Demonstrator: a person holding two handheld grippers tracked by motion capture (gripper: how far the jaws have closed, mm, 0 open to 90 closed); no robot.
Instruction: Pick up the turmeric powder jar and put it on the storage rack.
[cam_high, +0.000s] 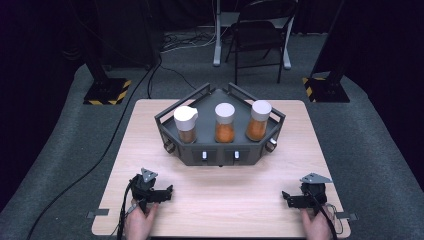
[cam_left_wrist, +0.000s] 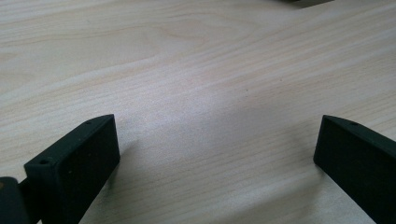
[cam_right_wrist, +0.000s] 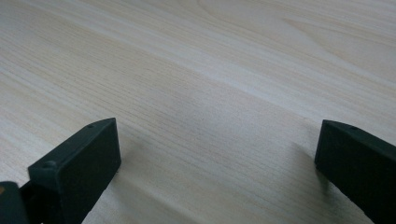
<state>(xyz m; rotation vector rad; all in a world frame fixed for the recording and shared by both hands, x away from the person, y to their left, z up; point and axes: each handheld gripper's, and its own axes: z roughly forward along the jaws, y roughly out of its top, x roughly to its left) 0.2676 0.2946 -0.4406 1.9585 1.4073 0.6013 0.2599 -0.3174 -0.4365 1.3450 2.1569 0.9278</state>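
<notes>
A dark grey angled rack (cam_high: 220, 156) stands at the middle of the pale wooden table (cam_high: 220, 200). It holds three clear jars with white lids and orange contents: left jar (cam_high: 186, 123), middle jar (cam_high: 224, 122), right jar (cam_high: 258, 120). My left gripper (cam_high: 169, 191) rests low on the table near the front left, held by a hand, its jaws wide apart over bare wood (cam_left_wrist: 219, 140). My right gripper (cam_high: 286, 197) rests near the front right, also held by a hand and open, with bare wood (cam_right_wrist: 219, 140) between its jaws.
The rack's front face carries two small white tabs (cam_high: 220, 155) and a knob at each lower corner. Beyond the table stand a black folding chair (cam_high: 260, 35), a white stand leg (cam_high: 217, 35) and two hazard-striped bases (cam_high: 107, 91). A black cable (cam_high: 95, 160) runs along the carpet at left.
</notes>
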